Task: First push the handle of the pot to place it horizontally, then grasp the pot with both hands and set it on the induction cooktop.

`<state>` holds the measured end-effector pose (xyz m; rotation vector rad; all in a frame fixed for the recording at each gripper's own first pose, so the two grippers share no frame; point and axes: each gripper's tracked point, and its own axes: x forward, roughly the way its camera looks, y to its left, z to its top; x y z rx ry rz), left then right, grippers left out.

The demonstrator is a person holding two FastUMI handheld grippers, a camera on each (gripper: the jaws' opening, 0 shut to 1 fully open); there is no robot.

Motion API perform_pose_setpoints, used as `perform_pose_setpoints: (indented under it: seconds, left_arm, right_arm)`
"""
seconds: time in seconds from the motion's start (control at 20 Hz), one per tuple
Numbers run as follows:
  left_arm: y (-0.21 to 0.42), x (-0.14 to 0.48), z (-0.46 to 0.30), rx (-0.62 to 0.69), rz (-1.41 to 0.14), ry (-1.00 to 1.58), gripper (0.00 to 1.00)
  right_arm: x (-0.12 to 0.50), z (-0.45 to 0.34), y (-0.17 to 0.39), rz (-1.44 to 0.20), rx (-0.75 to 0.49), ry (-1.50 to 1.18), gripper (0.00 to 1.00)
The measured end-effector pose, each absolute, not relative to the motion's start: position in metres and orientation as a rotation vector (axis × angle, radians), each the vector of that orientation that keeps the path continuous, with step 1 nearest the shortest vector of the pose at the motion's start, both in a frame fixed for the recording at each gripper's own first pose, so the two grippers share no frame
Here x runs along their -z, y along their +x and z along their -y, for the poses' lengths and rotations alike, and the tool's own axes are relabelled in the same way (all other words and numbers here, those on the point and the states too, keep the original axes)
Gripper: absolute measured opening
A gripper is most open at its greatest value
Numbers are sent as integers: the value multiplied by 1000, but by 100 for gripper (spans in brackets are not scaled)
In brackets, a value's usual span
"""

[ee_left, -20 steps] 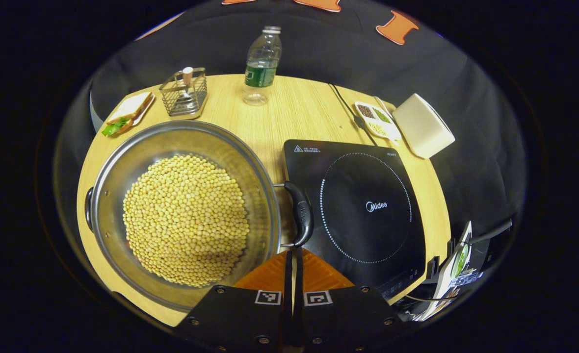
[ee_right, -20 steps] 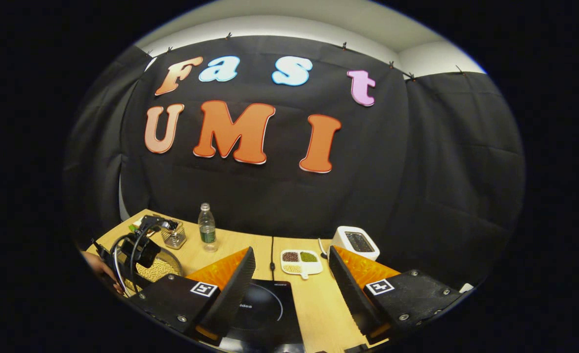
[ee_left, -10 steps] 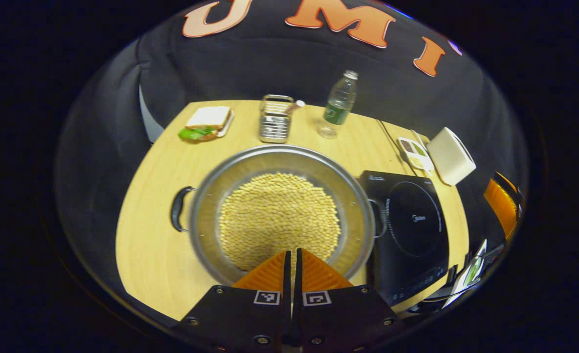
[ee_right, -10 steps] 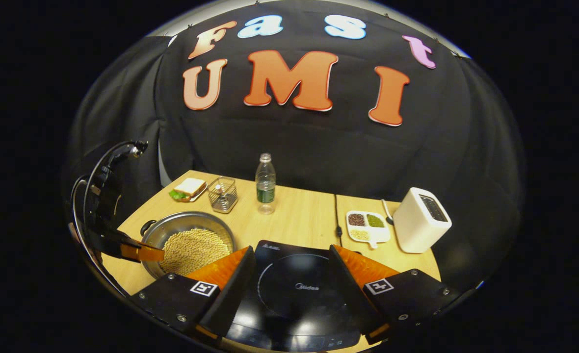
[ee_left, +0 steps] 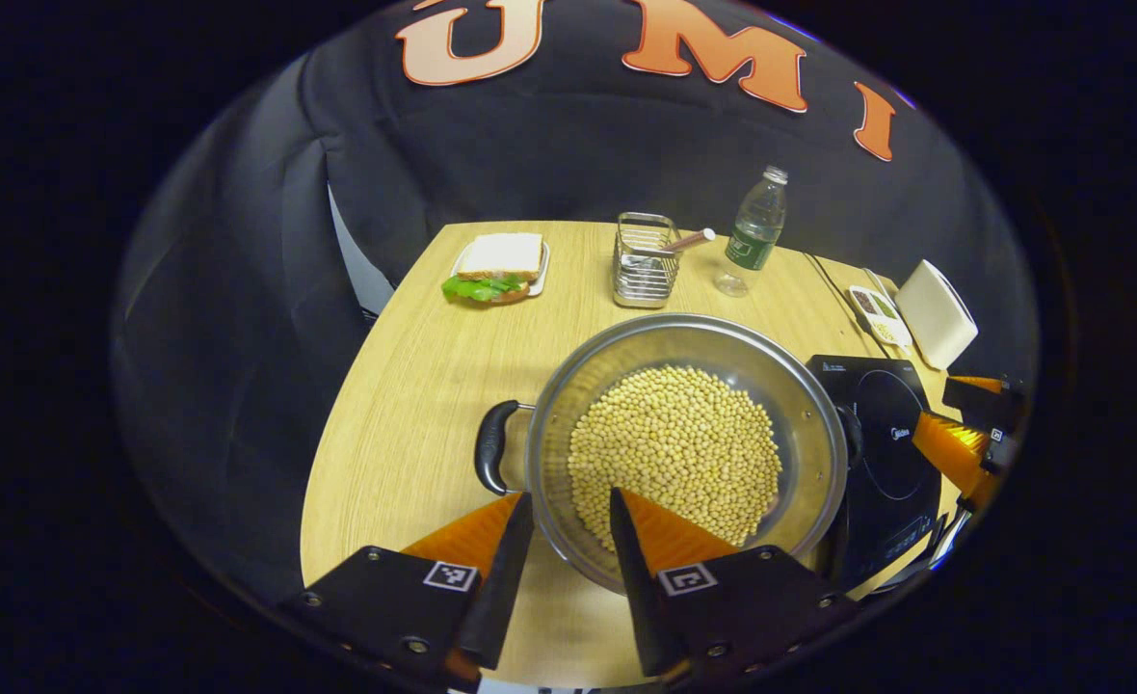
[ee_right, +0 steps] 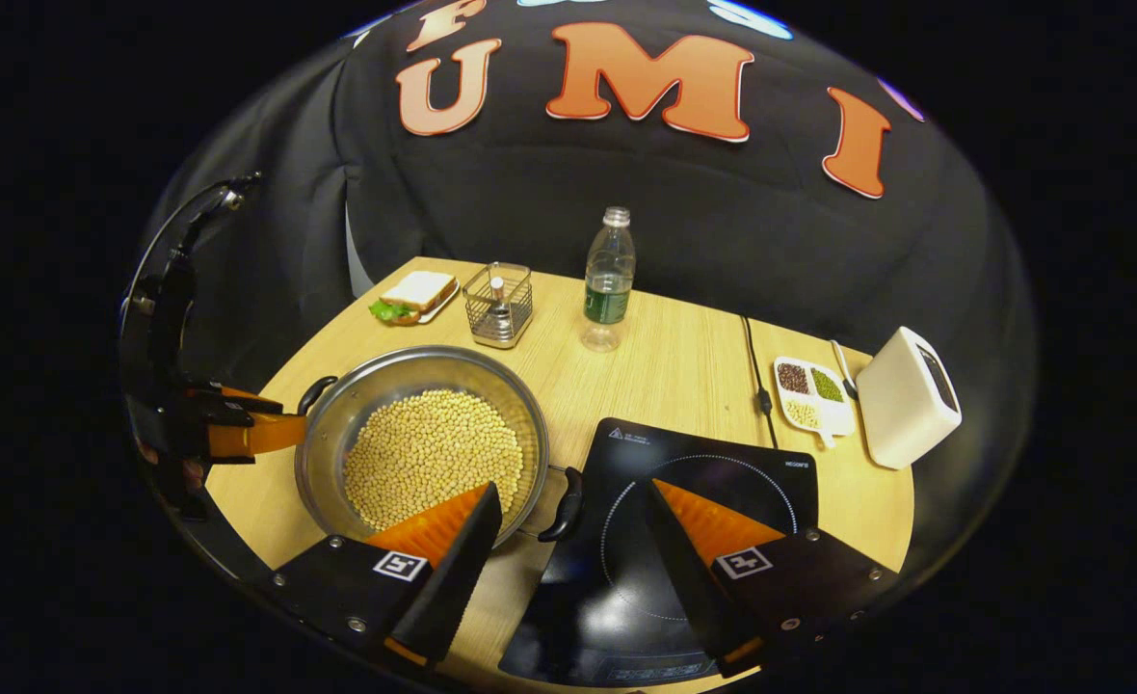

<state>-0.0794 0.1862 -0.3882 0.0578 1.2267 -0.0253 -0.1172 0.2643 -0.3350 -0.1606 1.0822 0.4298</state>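
Wooden worktop (ee_left: 405, 386) carrying pot (ee_left: 689, 443) beside induction cooktop (ee_right: 713, 482). Left gripper (ee_left: 568, 525), shut half second ago, now spreading open, swinging toward pot's left handle (ee_left: 491, 445). Right gripper (ee_right: 573, 525) hanging open above right handle (ee_right: 566, 503). Push seemingly done; two-handed grasp next.

Pale wooden table (ee_left: 405, 386) against a black cloth wall (ee_right: 723, 231), dim booth.

Cloth-walled booth, wooden table (ee_right: 684, 366)

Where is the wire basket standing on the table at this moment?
In the right gripper view, the wire basket stands at the table's far edge, between the sandwich plate and the water bottle, beyond the pot.
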Motion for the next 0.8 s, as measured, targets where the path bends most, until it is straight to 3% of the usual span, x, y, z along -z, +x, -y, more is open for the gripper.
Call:
perform_pose_setpoints:
  seconds: [0.1,0.15,0.3,0.6,0.8]
  left_arm:
    - [-76,395,-199,21,-1225,61,62]
    - [-75,399,-203,22,-1227,56,73]
    - [-67,409,-215,22,-1219,44,86]
    - [-52,434,-223,26,-1206,-12,86]
    - [-46,444,-221,71,-1196,-29,86]
  right_arm:
    - [352,-270,-121,-1122,-420,-172,94]
    - [362,-273,-122,-1145,-418,-177,94]
    - [387,-275,-127,-1218,-394,-192,94]
    - [417,-280,-135,-1325,-374,-161,90]
    - [424,-286,-133,-1309,-381,-206,81]
